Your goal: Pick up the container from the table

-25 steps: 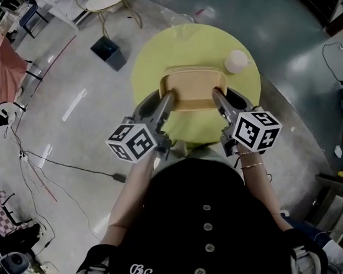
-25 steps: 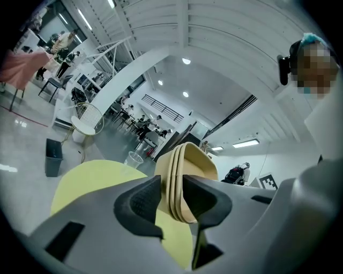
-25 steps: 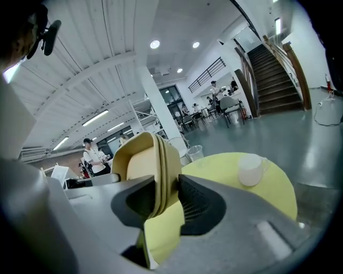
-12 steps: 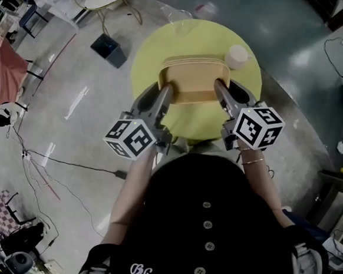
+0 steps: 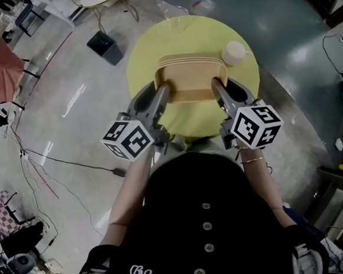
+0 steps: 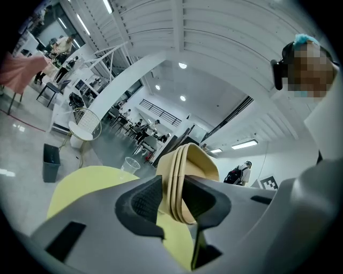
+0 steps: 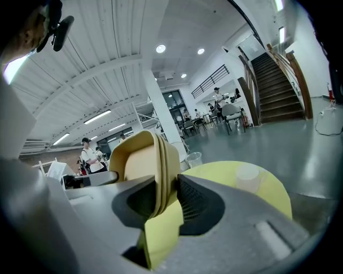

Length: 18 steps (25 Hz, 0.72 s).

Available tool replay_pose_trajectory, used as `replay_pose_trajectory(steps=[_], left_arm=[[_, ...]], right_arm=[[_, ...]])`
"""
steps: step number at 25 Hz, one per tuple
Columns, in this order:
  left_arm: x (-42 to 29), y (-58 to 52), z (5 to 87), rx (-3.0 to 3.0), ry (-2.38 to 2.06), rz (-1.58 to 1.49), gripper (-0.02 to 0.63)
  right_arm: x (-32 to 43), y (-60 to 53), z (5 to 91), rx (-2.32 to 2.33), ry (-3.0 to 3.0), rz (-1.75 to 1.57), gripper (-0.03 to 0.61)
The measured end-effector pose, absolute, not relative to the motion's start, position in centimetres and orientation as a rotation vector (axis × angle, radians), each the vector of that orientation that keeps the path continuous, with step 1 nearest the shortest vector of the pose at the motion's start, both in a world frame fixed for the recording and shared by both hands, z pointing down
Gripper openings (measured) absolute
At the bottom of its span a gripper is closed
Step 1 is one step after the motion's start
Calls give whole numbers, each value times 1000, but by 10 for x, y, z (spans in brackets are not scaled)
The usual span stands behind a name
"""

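A tan container (image 5: 191, 81), stacked from several nested trays, is over a round yellow table (image 5: 181, 35). My left gripper (image 5: 163, 92) is at its left rim and my right gripper (image 5: 216, 87) at its right rim. In the left gripper view the layered rim (image 6: 195, 163) stands between the jaws of the left gripper (image 6: 174, 195), and the pads press on it. In the right gripper view the rim (image 7: 142, 155) is clamped in the right gripper (image 7: 163, 198), whose jaws are closing on it.
A white lidded cup (image 5: 234, 52) stands on the table by the container's far right corner. A clear plastic cup (image 5: 176, 15) is at the table's far edge. A dark bin (image 5: 103, 45) and cables lie on the floor to the left.
The container's far rim now shows its stacked edges and sits a little higher in the view. Both grippers stay at its two sides.
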<state>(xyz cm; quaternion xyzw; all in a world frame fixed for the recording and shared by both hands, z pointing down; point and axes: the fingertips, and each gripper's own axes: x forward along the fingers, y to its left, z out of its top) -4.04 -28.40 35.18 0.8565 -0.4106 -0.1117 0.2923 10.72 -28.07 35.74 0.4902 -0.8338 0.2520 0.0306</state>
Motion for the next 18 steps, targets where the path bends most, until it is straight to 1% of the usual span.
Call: replay_pose_trajectory(steps=[18], left_arm=[[-39, -281, 353, 2290, -1093, -255, 112]], right_arm=[[106, -282, 352, 1419, -2534, 677, 83]])
